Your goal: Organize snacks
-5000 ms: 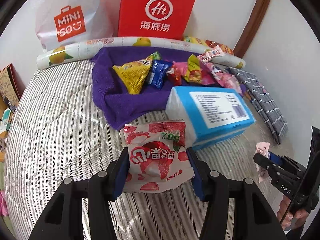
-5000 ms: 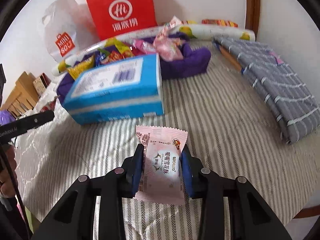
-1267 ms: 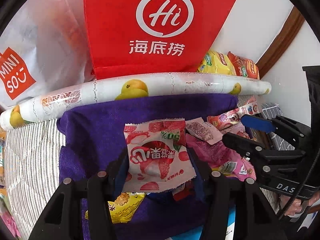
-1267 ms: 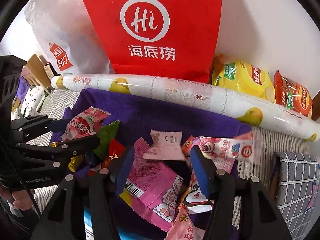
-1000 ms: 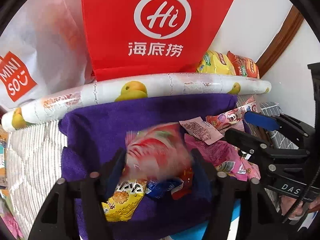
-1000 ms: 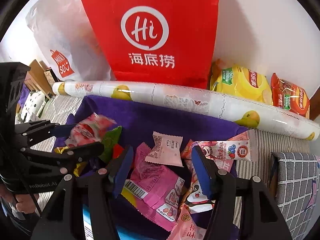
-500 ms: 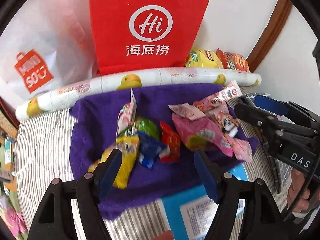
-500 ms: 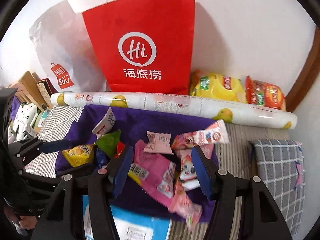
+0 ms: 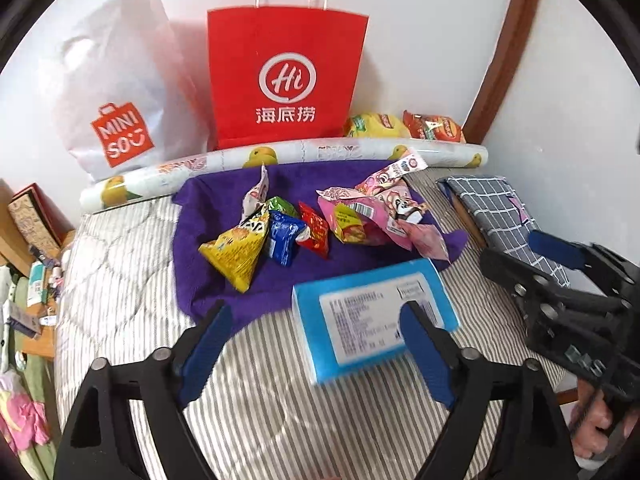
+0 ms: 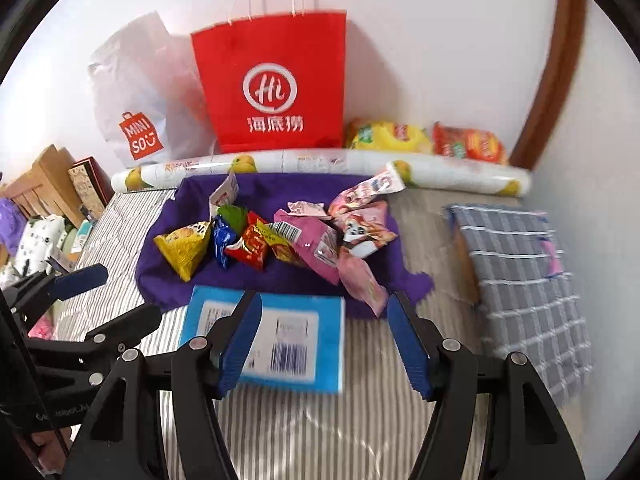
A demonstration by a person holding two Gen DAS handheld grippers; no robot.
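A purple towel (image 9: 208,264) (image 10: 168,276) on the striped bed holds a pile of snacks: a yellow triangular pack (image 9: 236,252) (image 10: 184,248), a blue pack (image 9: 284,240), a red pack (image 9: 316,228) and pink packs (image 9: 384,216). The red-and-white lychee packet (image 9: 256,196) (image 10: 224,196) stands on edge at the pile's back left. A small pink candy packet (image 10: 306,208) lies in the middle. My left gripper (image 9: 314,320) and right gripper (image 10: 323,304) hover in front of the towel, over a blue tissue box (image 9: 372,320) (image 10: 280,340). Both jaws are opening with nothing between them.
A red paper bag (image 9: 286,80) and a white Miniso bag (image 9: 120,112) lean on the back wall behind a rolled fruit-print sheet (image 9: 320,154). Yellow and red chip bags (image 10: 424,138) sit behind the roll. A folded grey checked cloth (image 10: 520,264) lies right. Clutter lies past the bed's left edge.
The left gripper let go of the lychee packet and the right gripper left the pink candy packet on the towel. Both pulled back and up, jaws wider.
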